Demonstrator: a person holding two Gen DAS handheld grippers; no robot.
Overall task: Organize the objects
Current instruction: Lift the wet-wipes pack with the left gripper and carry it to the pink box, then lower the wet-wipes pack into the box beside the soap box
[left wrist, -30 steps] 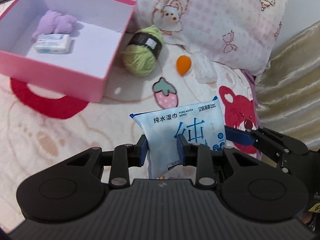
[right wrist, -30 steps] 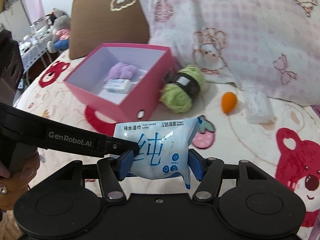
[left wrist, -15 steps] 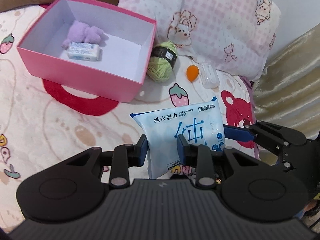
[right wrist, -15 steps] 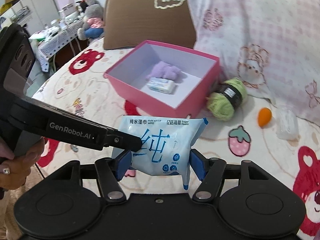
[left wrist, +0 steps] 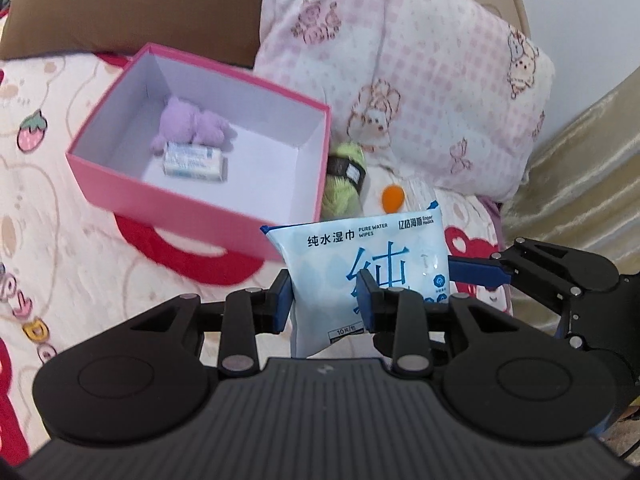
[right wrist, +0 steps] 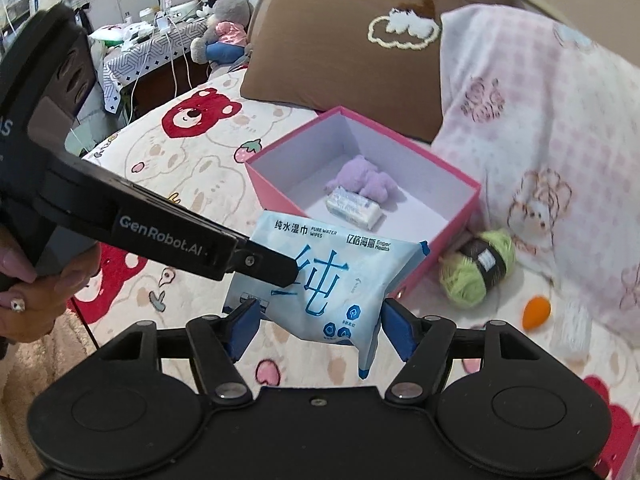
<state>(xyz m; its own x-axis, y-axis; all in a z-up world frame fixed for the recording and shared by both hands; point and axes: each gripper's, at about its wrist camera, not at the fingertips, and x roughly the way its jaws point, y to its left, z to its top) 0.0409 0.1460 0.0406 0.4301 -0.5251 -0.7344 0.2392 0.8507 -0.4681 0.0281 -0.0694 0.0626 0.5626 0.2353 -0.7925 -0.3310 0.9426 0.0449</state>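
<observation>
Blue wipes pack (left wrist: 360, 264) pinched aloft, left gripper (left wrist: 324, 300) angled down

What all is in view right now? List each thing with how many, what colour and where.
light blue plastic pack of wet wipes: one, blue and white, in the air between both grippers, near the box
pink cardboard box: one, pink outside and white inside, open, on the bedspread
purple plush toy: one, lilac, inside the box
small white wrapped packet: one, white and blue, inside the box, against the toy
green yarn ball: one, green with dark band, beside the box
orange egg-shaped sponge: one, orange, right of the yarn
clear plastic packet: one, transparent, beside the sponge
pink checked pillow: one, behind the box
brown pillow: one, against the headboard
left hand-held gripper: black, blue pads, clamped on the pack
right hand-held gripper: black, blue pads, jaws just opening around the pack
</observation>
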